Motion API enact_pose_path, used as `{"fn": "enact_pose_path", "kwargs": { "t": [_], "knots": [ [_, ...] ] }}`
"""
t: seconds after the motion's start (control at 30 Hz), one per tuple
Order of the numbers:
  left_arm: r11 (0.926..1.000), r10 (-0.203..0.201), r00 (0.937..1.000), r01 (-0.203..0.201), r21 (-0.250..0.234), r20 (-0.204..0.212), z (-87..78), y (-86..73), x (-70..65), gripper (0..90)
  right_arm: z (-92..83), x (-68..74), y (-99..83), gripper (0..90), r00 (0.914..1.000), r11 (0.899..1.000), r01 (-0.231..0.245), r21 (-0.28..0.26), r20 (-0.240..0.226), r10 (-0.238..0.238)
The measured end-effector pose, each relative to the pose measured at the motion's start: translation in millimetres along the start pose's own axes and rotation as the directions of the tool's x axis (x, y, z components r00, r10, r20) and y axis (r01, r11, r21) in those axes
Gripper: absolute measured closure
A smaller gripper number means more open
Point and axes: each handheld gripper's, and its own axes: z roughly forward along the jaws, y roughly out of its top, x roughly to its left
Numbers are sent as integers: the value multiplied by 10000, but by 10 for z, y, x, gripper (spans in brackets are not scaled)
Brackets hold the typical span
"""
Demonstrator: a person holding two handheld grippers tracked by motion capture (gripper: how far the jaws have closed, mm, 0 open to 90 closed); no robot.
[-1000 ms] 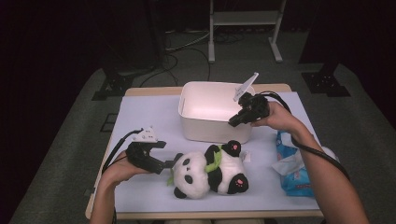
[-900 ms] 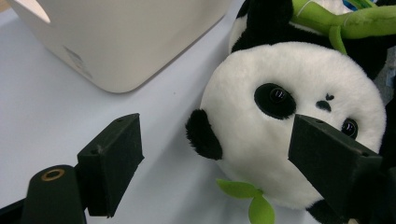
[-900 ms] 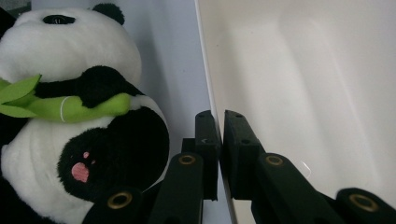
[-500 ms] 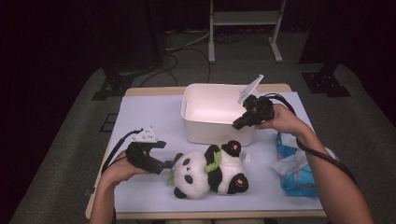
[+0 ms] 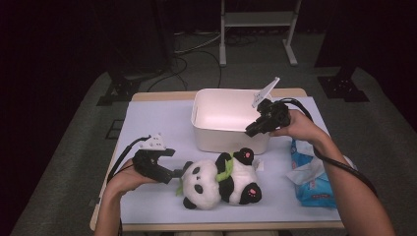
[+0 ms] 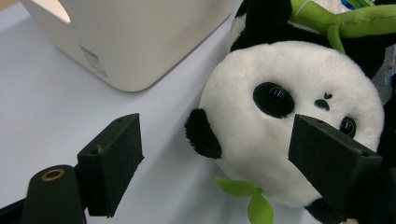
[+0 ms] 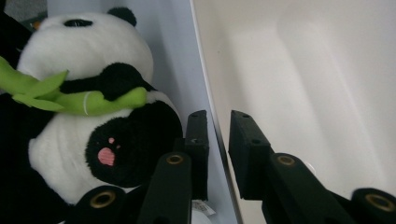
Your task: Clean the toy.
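At frame centre, the right gripper straddles the white bin's rim, jaws just opening, pads apart from it. The left gripper gapes beside the panda plush; it should close squarely on the head.

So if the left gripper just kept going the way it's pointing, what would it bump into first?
Most likely the plush panda's head. The left gripper stands open and aims at it, with one jaw already overlapping the face, though how near it is remains unclear.
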Motion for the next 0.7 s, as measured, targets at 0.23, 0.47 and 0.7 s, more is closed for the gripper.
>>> {"fn": "enact_pose_path", "kwargs": {
  "t": [0.23, 0.47, 0.7],
  "knots": [
    [10000, 54, 10000, -54, 10, 6, 0, 7, 3, 167, -174, 108, 56, 689, 9994, 9989, 220, -413, 265, -210],
    [10000, 23, 10000, -23, -38, 11, -6, 9, -2, 167, -198, 266, 119, 679, 9983, 9971, 587, -494, 96, -583],
    [10000, 42, 10000, -42, 5, 14, -12, 9, -4, 167, -143, 295, 148, 666, 9974, 9969, 723, -313, 84, -721]
  ]
}}
